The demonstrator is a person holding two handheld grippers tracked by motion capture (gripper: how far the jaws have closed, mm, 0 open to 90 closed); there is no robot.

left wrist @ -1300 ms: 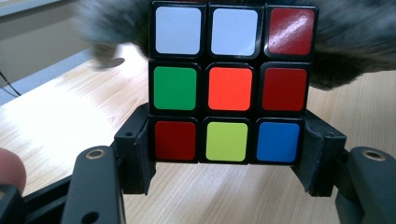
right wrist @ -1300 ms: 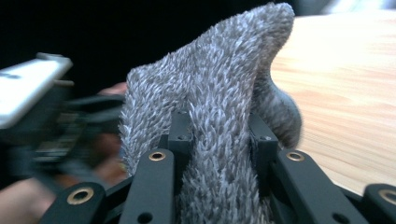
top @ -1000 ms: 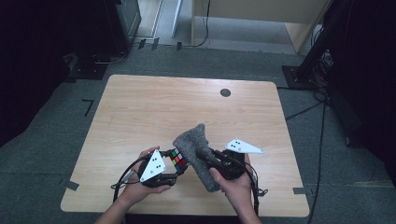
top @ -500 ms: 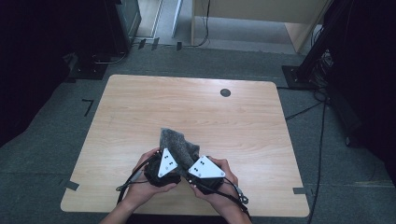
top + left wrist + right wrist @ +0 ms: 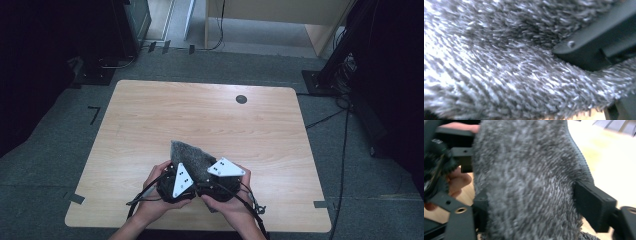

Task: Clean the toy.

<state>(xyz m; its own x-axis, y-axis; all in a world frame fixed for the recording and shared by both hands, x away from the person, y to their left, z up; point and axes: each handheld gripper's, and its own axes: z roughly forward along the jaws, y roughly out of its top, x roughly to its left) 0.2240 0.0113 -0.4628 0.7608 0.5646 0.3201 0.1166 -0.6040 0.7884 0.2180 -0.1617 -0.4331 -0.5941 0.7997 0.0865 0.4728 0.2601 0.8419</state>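
Since a second ago the right hand-held gripper point(image 5: 207, 187) has swung in from the right and now sits tight beside the left hand-held gripper point(image 5: 192, 186) at the near edge of the bench point(image 5: 150, 115), its jaws having just been opening around the grey fuzzy cloth point(image 5: 191, 157). Both hands point(image 5: 227, 207) cup their tools from below, forearms entering from the near side. Left's jaws are closed, buried under the cloth. Beyond them the cloth stands up in a bunch, well short of the far black spot point(image 5: 241, 99).
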